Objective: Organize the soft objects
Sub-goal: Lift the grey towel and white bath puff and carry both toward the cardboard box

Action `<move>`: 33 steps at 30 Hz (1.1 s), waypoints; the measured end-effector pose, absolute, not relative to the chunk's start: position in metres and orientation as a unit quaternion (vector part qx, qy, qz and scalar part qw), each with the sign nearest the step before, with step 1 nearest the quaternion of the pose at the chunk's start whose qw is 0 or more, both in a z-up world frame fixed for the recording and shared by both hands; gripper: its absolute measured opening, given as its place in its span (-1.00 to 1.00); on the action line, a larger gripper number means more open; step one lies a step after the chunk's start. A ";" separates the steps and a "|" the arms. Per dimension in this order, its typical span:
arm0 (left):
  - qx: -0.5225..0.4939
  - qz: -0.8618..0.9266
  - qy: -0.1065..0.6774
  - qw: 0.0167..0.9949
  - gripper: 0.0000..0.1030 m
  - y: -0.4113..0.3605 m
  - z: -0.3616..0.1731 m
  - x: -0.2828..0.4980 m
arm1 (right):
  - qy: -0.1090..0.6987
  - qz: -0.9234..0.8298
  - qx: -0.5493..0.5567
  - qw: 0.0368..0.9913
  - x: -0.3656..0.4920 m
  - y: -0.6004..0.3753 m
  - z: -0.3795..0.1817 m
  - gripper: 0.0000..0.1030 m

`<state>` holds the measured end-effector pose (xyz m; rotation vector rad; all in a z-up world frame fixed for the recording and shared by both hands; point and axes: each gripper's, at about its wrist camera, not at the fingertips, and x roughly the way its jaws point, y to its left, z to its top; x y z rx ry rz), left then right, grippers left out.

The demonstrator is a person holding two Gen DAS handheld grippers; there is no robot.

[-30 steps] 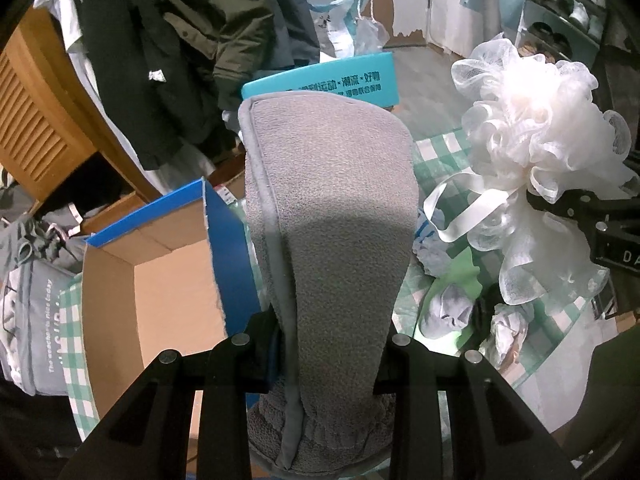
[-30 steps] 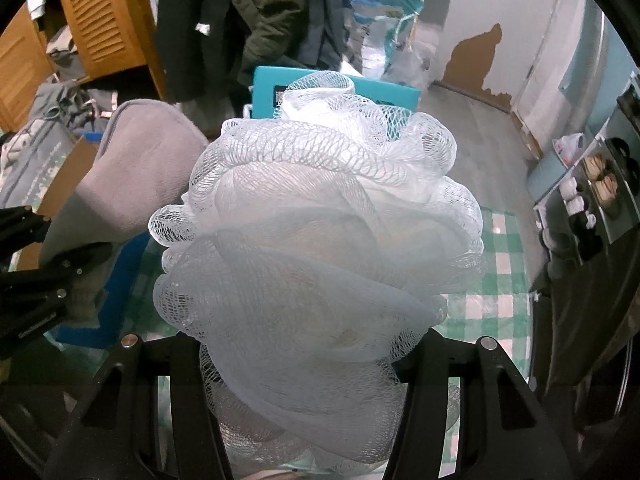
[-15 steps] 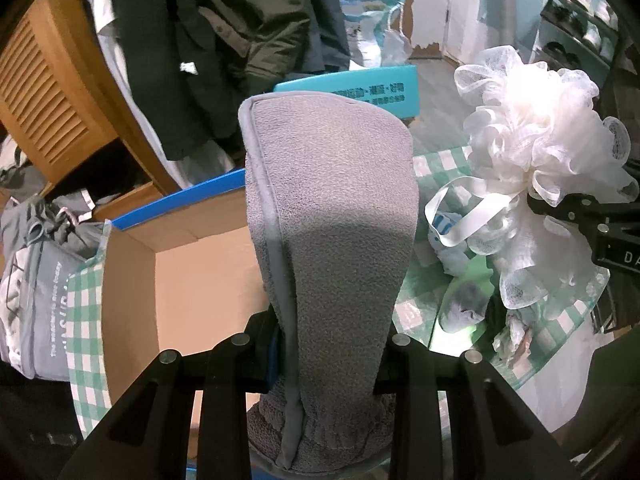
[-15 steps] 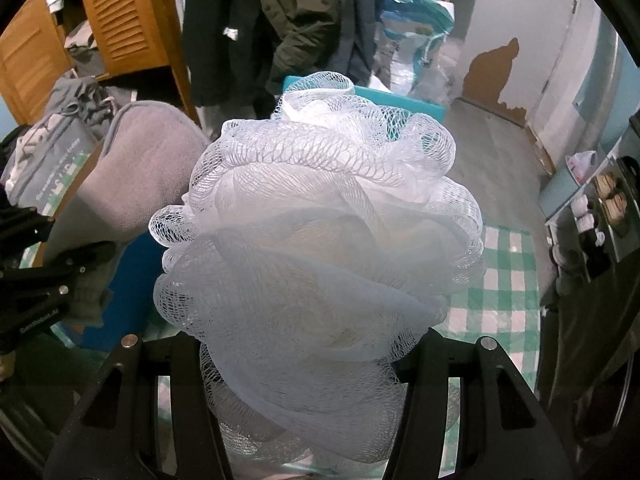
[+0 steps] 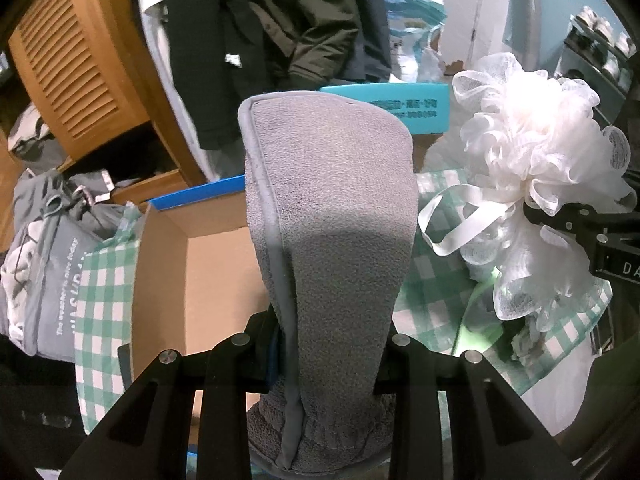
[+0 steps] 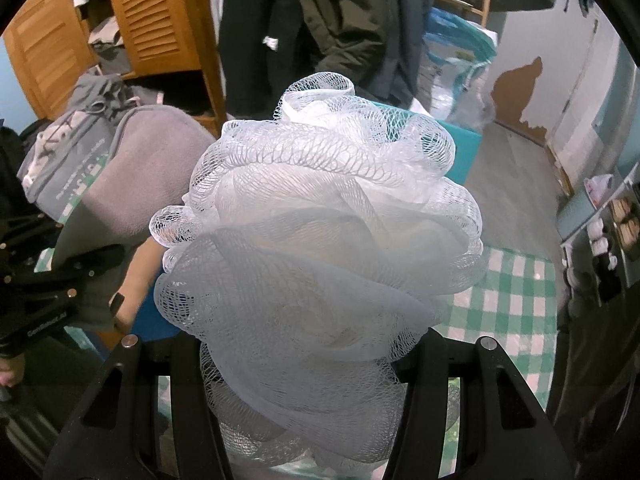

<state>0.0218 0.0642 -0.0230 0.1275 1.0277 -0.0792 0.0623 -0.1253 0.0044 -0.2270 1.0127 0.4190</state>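
Grey towel point(image 5: 328, 216) clamped in left jaws; mesh pouf point(image 6: 320, 232) in right.

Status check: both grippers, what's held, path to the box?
Left gripper shut on grey towel. Right gripper shut on white mesh loofah. Open cardboard box below left gripper, looks empty. Nothing visibly blocking it.

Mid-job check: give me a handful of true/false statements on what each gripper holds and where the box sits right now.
1. The left gripper is clamped on a gray towel. True.
2. The right gripper is empty. False: it grips a white mesh bath pouf.
3. The cardboard box is open at the top. True.
4. The tablecloth is red striped. False: it is green and white checked.
5. The pouf lies inside the box. False: it is held up in the air.
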 end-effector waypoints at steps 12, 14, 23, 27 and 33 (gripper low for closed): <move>0.034 0.002 0.494 0.869 -0.39 0.111 -0.026 0.017 | 0.484 0.238 -0.121 0.833 0.068 -0.067 -0.001 0.02; 0.029 0.010 0.497 0.867 -0.39 0.119 -0.028 0.018 | 0.486 0.245 -0.123 0.829 0.069 -0.055 -0.002 0.02; 0.014 0.037 0.510 0.859 -0.39 0.151 -0.041 0.020 | 0.495 0.264 -0.134 0.817 0.077 -0.010 -0.009 0.02; 0.010 0.048 0.512 0.858 -0.39 0.162 -0.043 0.022 | 0.500 0.273 -0.137 0.810 0.080 0.011 -0.015 0.02; -0.019 0.065 0.530 0.845 -0.39 0.182 -0.056 0.031 | 0.514 0.281 -0.146 0.797 0.085 0.039 -0.032 0.02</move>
